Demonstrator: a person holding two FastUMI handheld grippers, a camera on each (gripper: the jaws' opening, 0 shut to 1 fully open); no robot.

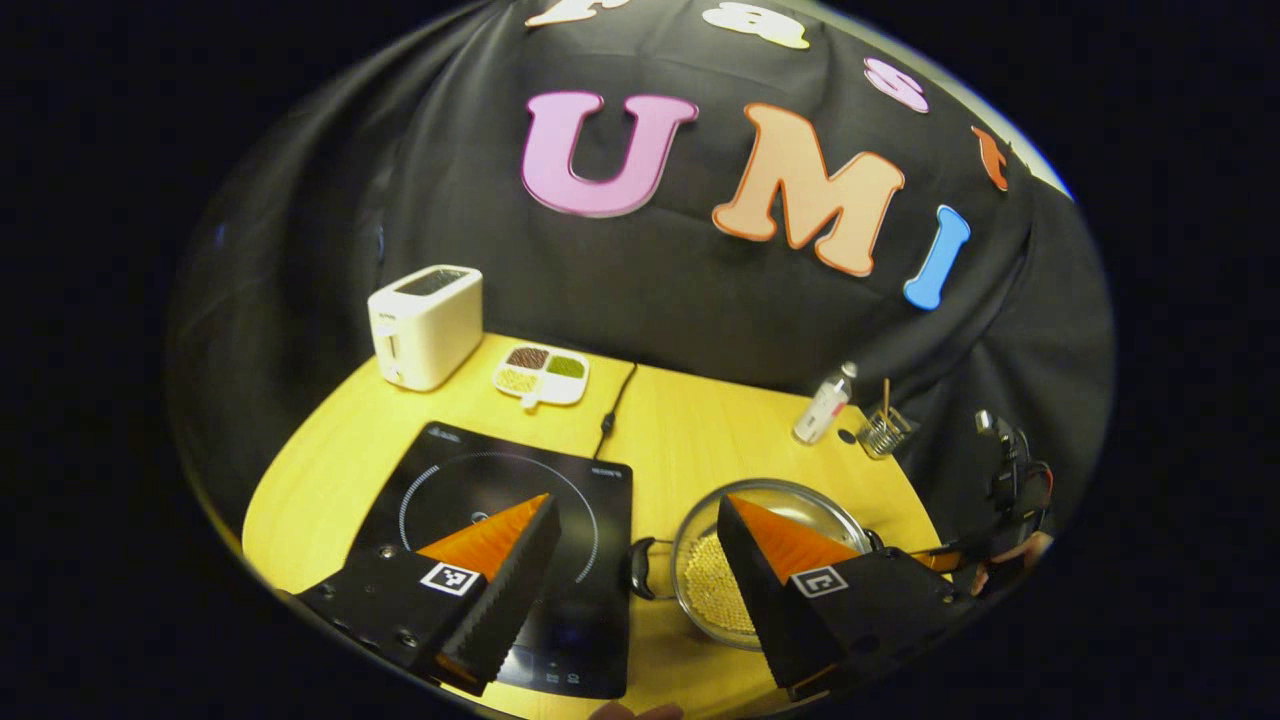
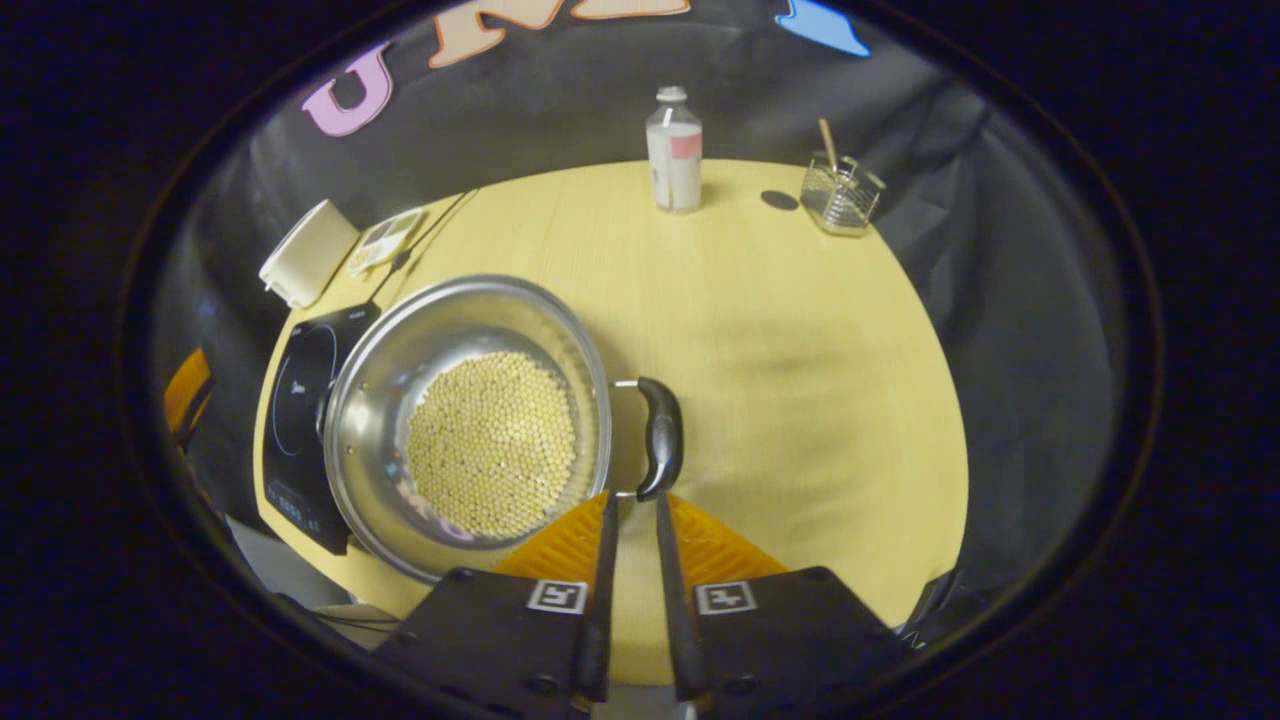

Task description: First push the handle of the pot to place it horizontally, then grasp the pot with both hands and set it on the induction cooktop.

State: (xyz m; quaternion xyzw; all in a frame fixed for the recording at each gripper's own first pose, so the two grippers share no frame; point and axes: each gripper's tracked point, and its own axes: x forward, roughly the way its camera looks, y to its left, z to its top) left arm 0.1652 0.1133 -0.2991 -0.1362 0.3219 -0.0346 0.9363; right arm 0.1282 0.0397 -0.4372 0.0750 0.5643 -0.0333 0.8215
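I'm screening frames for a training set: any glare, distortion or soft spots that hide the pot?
Left gripper view: fisheye bends the table edge, and the cooktop reflects faintly; the pot is partly hidden behind a finger. Right gripper view: the pot is sharp with soft sheen on its wall, the rim area dim.

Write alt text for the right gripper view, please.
A steel pot of pale beans sits on a yellow table, its black side handle just ahead of the nearly closed right gripper. An induction cooktop lies beyond.
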